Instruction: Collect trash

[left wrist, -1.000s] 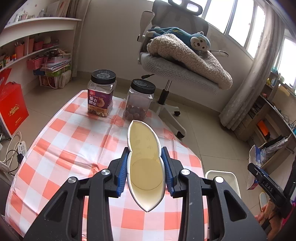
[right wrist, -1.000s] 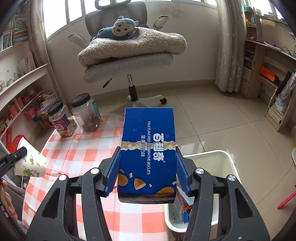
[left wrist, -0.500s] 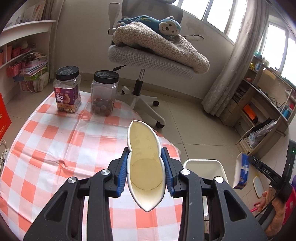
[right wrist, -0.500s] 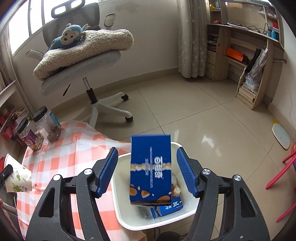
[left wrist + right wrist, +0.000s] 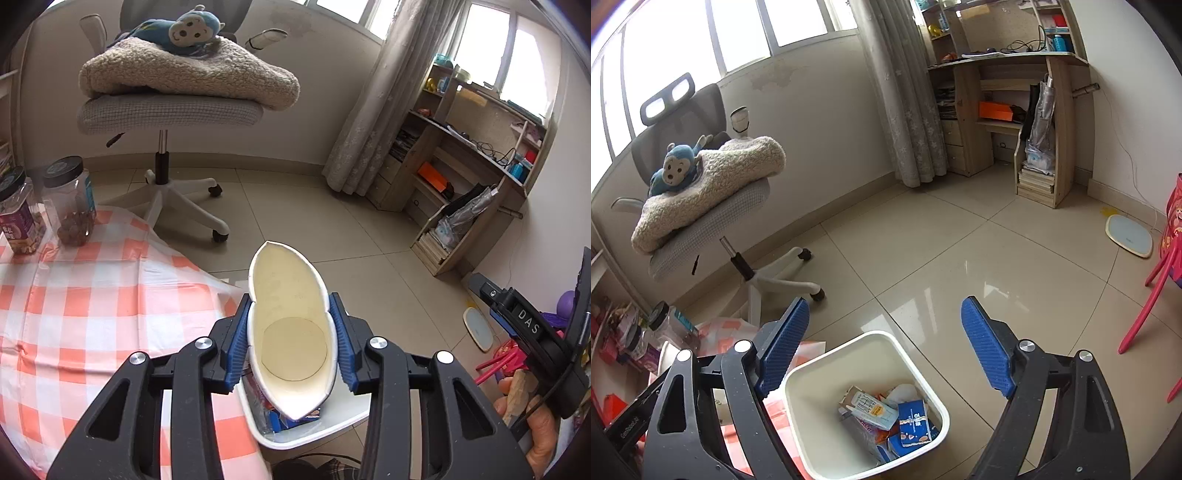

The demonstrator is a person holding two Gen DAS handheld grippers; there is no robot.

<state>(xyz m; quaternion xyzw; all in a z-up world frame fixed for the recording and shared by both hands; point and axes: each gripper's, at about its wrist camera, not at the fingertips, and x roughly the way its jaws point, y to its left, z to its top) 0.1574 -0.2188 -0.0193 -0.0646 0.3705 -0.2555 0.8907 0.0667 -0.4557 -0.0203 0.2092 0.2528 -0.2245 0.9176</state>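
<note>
A squashed white paper cup (image 5: 291, 332) sits between the blue pads of my left gripper (image 5: 290, 299). The jaws are opening, and the pads still touch the cup's sides. The cup hangs over the white trash bin (image 5: 314, 435) beside the table. In the right wrist view my right gripper (image 5: 884, 306) is above the same bin (image 5: 827, 360). Its jaws are opening wide with nothing between them. A blue biscuit box (image 5: 914, 424) lies inside the bin among cartons and wrappers.
The table with its orange-checked cloth (image 5: 74, 314) is left of the bin and carries two black-lidded jars (image 5: 72, 199). An office chair (image 5: 738, 229) piled with a blanket and a plush monkey stands behind. On the tiled floor to the right are a pink chair (image 5: 1160, 288) and a scale (image 5: 1128, 240).
The right gripper let go of the blue box, which fell into the bin, and its jaws spread. The left gripper carried the cup from over the table to over the bin; the cup looks less squeezed.
</note>
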